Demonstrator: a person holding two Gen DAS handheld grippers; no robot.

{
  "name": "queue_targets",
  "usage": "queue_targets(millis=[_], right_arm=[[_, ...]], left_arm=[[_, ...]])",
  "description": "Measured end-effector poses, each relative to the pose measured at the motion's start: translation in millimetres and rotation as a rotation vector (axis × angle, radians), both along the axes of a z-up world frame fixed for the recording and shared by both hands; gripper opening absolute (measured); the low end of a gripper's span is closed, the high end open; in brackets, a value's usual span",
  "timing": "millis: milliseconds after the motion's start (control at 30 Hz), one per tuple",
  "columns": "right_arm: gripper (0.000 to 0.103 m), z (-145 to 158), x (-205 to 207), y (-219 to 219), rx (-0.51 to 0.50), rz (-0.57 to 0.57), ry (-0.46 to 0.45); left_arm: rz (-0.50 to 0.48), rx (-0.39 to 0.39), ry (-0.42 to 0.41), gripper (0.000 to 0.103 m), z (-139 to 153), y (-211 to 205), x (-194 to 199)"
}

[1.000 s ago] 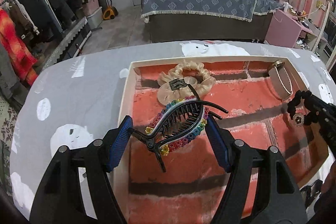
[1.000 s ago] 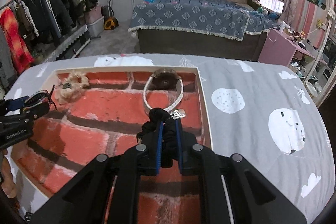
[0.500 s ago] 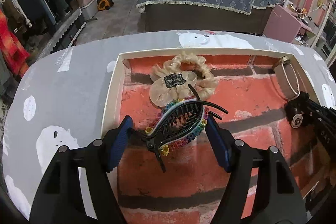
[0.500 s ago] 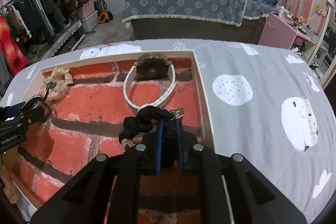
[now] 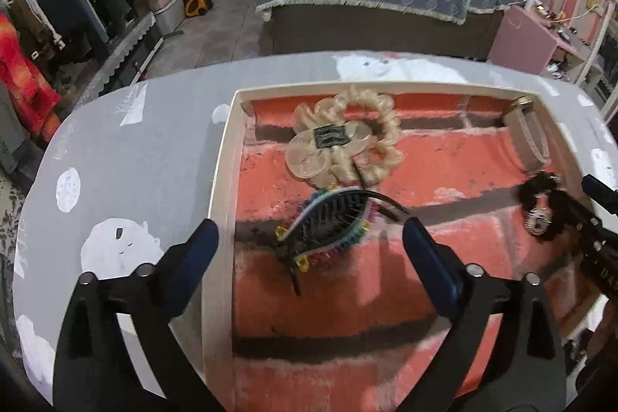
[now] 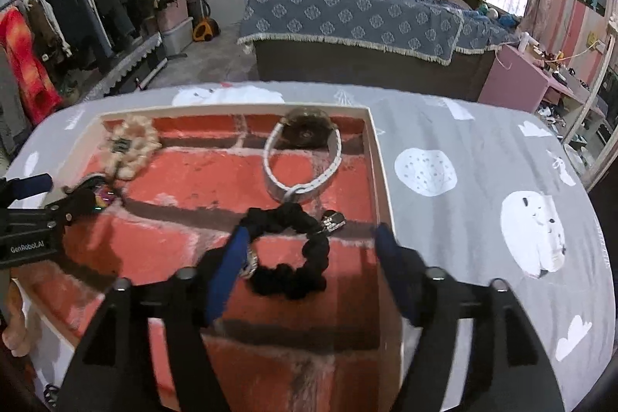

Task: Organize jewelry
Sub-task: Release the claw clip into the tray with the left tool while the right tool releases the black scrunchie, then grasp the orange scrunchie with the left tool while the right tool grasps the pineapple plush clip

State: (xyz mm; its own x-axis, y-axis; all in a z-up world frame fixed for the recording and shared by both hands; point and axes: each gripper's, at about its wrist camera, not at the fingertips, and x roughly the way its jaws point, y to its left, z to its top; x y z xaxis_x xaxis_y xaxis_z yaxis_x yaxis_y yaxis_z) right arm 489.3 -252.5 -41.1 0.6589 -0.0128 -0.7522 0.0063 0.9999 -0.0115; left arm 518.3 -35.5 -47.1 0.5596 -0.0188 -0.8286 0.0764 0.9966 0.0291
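A shallow white tray (image 5: 220,180) with a red brick-pattern lining holds the jewelry. My left gripper (image 5: 311,257) is open; a black hair claw with coloured beads (image 5: 332,219) lies in the tray between its fingers, free of them. A cream scrunchie (image 5: 347,141) lies behind it. My right gripper (image 6: 309,265) is open around a black scrunchie with a charm (image 6: 293,250) resting on the lining, also seen in the left wrist view (image 5: 540,211). A white watch (image 6: 305,153) lies at the tray's back right.
The tray (image 6: 376,157) sits on a table under a grey cloth with white prints (image 6: 483,180). The left gripper's body shows at the left of the right wrist view (image 6: 34,219). A bed and a clothes rack stand beyond the table.
Both grippers have opened. The left let go of the hair claw, which now lies in the tray. The right released the black scrunchie onto the lining.
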Motion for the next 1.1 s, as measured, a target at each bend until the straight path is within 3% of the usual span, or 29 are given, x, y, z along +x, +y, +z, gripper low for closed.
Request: queue_targets(millis=[233,533,767,1100], right_arm=[[0.091,32,-40,-8,0.01,0.009,-0.06],[0.094,40,-88,-14,0.052,-0.026,-0.086],[0.094,30,-123,-9,0.061,-0.046,-0.083],[0.094,21,-178,4,0.028,-0.079,-0.129]], left_arm=[[-0.005,-0.03,-0.044,0.098,34,23,-37],[0.029,0.032,-0.12,0.098,62,82,-105],[0.038,0.028,-0.12,0.098,57,127,-146],[0.04,0.106,-0.192,0.098,42,145,-210]])
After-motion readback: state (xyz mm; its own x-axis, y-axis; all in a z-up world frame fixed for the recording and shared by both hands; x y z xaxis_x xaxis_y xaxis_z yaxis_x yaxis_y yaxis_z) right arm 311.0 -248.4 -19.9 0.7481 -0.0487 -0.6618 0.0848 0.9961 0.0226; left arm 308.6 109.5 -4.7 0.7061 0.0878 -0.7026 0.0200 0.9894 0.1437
